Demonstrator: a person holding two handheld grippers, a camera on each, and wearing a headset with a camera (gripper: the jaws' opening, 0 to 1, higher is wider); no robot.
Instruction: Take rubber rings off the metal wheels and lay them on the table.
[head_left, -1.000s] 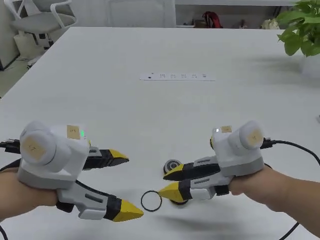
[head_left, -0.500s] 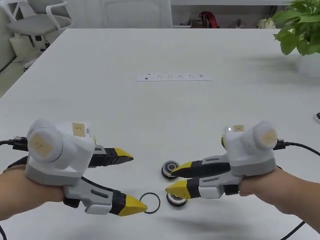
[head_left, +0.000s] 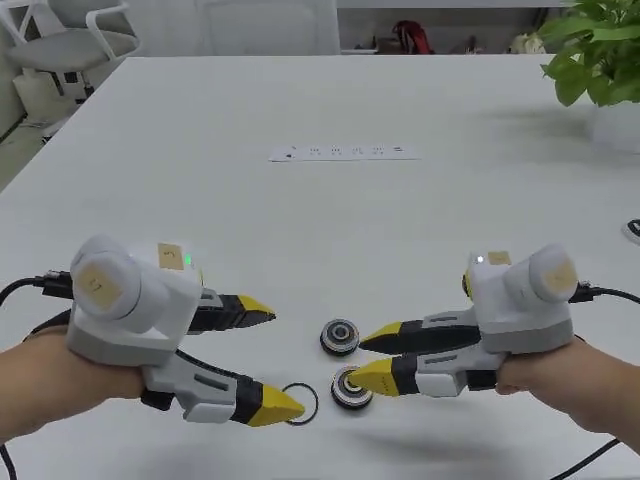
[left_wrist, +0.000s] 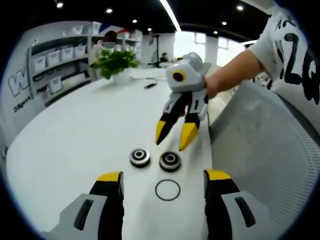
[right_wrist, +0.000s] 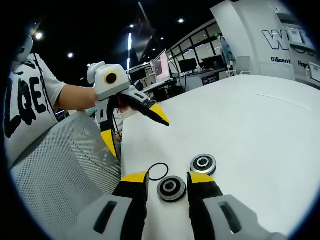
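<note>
Thin black rubber ring (head_left: 298, 403) (left_wrist: 168, 190) (right_wrist: 158, 171) loose and flat on the white tabletop (head_left: 330, 220), close to the person's edge. Lies apart from, though near, two small round metal wheels with dark rims. Nearer wheel (head_left: 350, 386) (left_wrist: 170, 161) (right_wrist: 171, 188) just beside the ring; farther wheel (head_left: 340, 336) (left_wrist: 140, 157) (right_wrist: 203, 163) just beyond, both flat on the surface. Left gripper (head_left: 270, 357) (left_wrist: 164, 177) (right_wrist: 136, 130) grey-white with yellow tips, jaws spread wide and holding nothing, the ring in the gap ahead of them as seen in the left gripper view; lower tip overlaps the ring in the head view, contact not determinable. Right gripper (head_left: 367, 357) (left_wrist: 172, 135) (right_wrist: 167, 177) with jaws parted, tips on either side of the nearer wheel; contact with its rim not determinable. Farther back on the tabletop, a white power strip (head_left: 343, 152); at the far right corner, a green potted plant (head_left: 590, 50).
</note>
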